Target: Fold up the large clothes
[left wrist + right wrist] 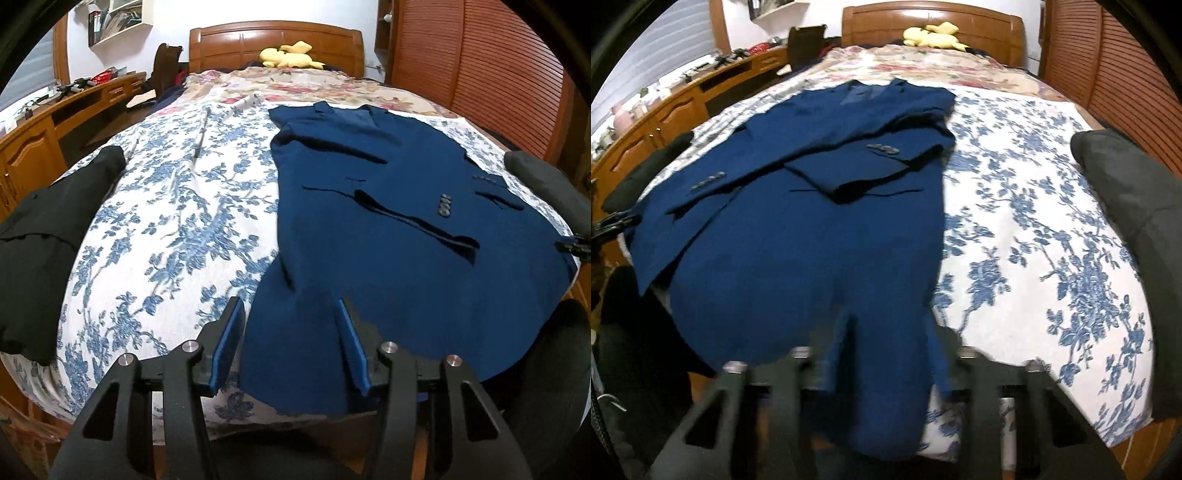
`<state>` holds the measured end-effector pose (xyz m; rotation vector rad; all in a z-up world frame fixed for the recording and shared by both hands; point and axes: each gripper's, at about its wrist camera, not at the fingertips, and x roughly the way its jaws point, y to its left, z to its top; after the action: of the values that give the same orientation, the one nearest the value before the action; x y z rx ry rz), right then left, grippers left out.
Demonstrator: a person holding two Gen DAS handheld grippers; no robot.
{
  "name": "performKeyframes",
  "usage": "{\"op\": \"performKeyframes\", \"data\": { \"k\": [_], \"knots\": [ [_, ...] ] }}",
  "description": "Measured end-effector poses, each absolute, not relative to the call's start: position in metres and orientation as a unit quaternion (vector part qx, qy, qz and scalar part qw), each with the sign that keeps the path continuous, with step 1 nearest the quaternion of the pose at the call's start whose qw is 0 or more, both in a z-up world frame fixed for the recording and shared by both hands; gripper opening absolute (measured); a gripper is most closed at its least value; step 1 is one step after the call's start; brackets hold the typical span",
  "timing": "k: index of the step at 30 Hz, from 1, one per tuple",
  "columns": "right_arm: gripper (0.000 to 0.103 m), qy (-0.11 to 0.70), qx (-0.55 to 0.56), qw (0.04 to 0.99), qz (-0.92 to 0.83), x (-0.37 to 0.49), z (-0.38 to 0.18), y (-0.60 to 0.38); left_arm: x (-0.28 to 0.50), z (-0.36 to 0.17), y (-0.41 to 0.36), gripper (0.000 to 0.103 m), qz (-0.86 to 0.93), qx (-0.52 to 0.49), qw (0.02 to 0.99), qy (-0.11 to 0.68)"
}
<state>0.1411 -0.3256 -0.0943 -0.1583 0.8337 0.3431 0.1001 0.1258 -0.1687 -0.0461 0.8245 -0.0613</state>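
Centrally, a navy blue jacket [406, 229] lies flat on a bed [177, 221] with a blue-flowered white cover, sleeves folded across its front. The left gripper [290, 343] hovers at the jacket's near hem, fingers spread with fabric between them. The right gripper [882, 365] sits blurred at the same hem; its finger spacing cannot be told. A yellow plush toy [288, 55] rests beyond the jacket's collar, by the headboard.

Blue suit jacket spread on your bed

Your blue jacket [406, 229] [798, 240] lies flat, front up, on the floral bedspread [177, 229] [1052, 221], collar toward the headboard and hem hanging over the foot edge; both sleeves are folded across the chest, cuff buttons showing, and a slit splits the hem
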Motion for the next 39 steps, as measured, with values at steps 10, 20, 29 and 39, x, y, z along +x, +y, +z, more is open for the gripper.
{"op": "performKeyframes", "data": {
  "k": [10, 20, 29, 39],
  "knots": [
    [0.026, 0.397, -0.077, 0.899, 0.169, 0.133, -0.095, -0.324, 0.083, -0.17, 0.121, 0.034, -0.045, -0.028, 0.912, 0.407],
    [0.005, 0.413, -0.054, 0.889, 0.192, 0.142, -0.099, -0.326, 0.085, -0.151, 0.121, 0.008, -0.062, -0.051, 0.916, 0.394],
    [0.004, 0.303, -0.007, 0.93, 0.206, 0.122, -0.02, -0.33, 0.088, -0.042, 0.103, 0.007, -0.073, -0.043, 0.953, 0.291],
    [0.004, 0.197, -0.026, 0.956, 0.214, 0.08, 0.076, -0.324, 0.094, 0.078, 0.09, 0.006, -0.079, -0.018, 0.976, 0.204]
  ]
}}
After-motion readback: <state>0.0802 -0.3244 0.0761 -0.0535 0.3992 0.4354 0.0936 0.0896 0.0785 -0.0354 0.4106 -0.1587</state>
